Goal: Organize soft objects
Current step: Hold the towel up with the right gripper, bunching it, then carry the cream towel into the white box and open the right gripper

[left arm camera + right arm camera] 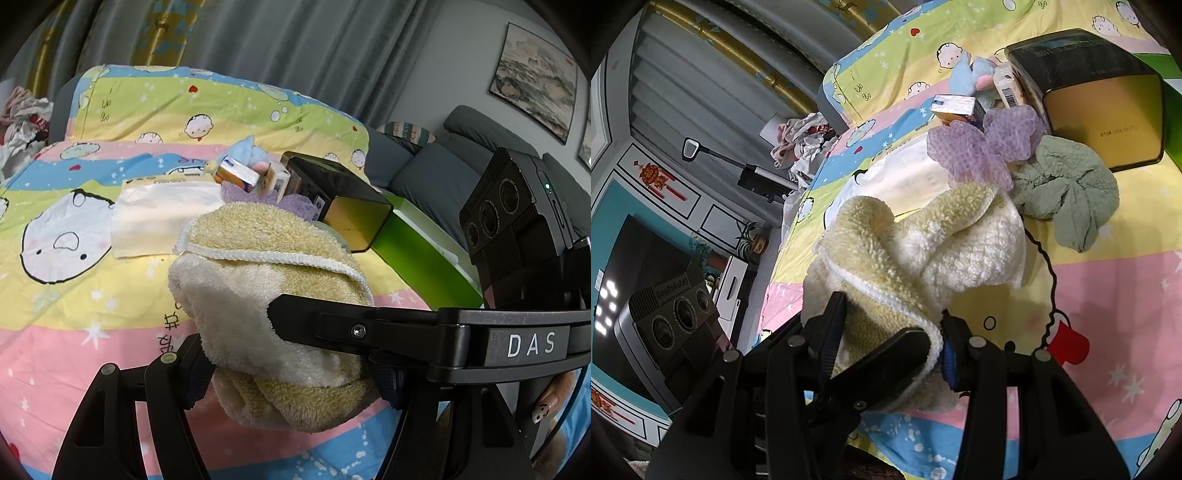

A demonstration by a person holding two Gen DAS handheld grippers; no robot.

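A fluffy cream-yellow towel (273,295) is bunched up over the cartoon-print bedspread (74,314). My left gripper (291,384) is shut on its lower end. My right gripper (890,343) is shut on another edge of the same towel (923,254), and its finger (332,325) crosses in front in the left wrist view. A purple mesh cloth (982,144) and a green waffle cloth (1067,192) lie beyond the towel. A white folded cloth (162,218) lies flat at the left.
A black and gold box (1104,92) stands at the back right beside a green box (417,251). Small cartons (240,175) and a blue plush toy (971,74) lie behind the cloths. A grey sofa (443,173) is to the right.
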